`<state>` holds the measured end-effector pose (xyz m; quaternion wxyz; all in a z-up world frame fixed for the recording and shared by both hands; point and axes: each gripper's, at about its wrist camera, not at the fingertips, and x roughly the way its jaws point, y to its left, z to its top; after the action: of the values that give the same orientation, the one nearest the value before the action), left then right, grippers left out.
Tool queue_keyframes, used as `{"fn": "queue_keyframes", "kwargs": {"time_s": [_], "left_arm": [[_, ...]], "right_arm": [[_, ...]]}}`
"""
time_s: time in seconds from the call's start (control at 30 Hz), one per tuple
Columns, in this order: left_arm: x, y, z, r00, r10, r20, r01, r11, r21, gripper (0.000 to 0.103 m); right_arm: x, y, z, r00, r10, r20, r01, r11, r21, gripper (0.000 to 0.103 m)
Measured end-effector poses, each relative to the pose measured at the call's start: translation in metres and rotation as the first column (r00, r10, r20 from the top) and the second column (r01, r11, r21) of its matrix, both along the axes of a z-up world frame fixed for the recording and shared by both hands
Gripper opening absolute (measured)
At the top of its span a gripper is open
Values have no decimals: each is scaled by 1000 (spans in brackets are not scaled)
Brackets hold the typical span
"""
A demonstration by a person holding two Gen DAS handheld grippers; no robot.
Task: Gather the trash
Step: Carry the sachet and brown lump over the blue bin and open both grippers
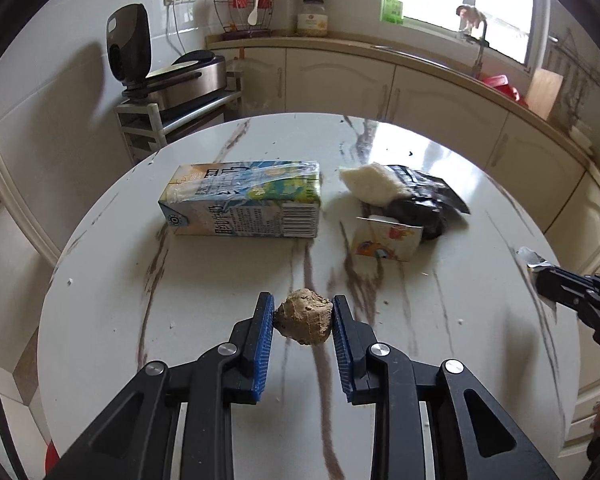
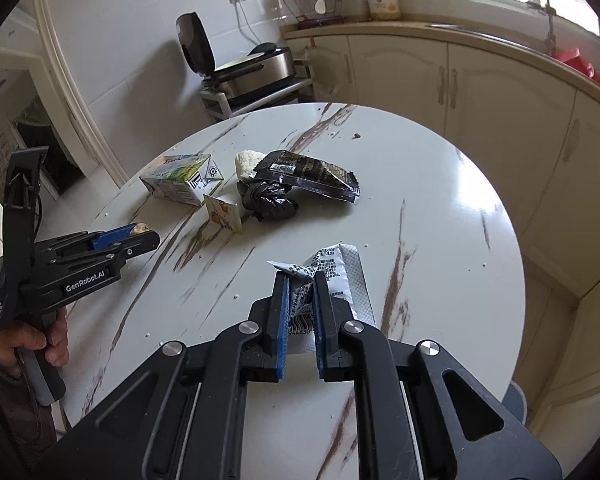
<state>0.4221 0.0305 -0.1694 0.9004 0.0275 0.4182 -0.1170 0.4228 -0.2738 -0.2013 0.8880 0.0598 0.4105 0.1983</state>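
Observation:
On the round marble table (image 1: 112, 304), my left gripper (image 1: 303, 305) is shut on a brown knobbly lump (image 1: 305, 318), with both blue pads pressing its sides. The right wrist view shows that gripper (image 2: 142, 236) at the left, the lump (image 2: 141, 227) at its tip. My right gripper (image 2: 300, 280) is shut on a crumpled white and silver wrapper (image 2: 334, 266) and holds it above the table. Farther back lie a milk carton (image 1: 244, 200), a white lump (image 1: 370, 182), a black wrapper (image 1: 424, 184), a crumpled black bag (image 2: 270, 202) and a small colourful card (image 1: 386, 242).
A person's hand (image 2: 28, 344) holds the left gripper's handle. Behind the table are cream cabinets (image 1: 340, 80) under a counter with jars. A white rack (image 1: 148, 124) carrying a steel appliance stands by the wall. Small crumbs dot the tabletop.

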Motion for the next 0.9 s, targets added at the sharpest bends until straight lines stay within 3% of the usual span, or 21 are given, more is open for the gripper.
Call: {"fn": "queue_keyframes", "kwargs": {"time_s": [0.17, 0.27, 0.47, 0.63, 0.9], "left_arm": [[-43, -29, 26, 996, -67, 65, 68, 998, -11, 24], [-64, -61, 40, 987, -129, 96, 127, 992, 19, 24], [-96, -148, 59, 949, -285, 133, 287, 958, 5, 25], [-113, -244, 48, 892, -438, 109, 438, 898, 23, 25], [-126, -379, -20, 782, -622, -38, 623, 781, 36, 25]], "right_arm": [[-30, -26, 22, 998, -28, 50, 26, 999, 43, 11], [-50, -48, 34, 995, -53, 83, 48, 997, 63, 11], [-98, -120, 46, 976, -168, 135, 158, 984, 86, 11], [-130, -202, 29, 938, -326, 115, 316, 944, 97, 11], [-154, -322, -57, 838, -541, -70, 545, 826, 144, 11]]}}
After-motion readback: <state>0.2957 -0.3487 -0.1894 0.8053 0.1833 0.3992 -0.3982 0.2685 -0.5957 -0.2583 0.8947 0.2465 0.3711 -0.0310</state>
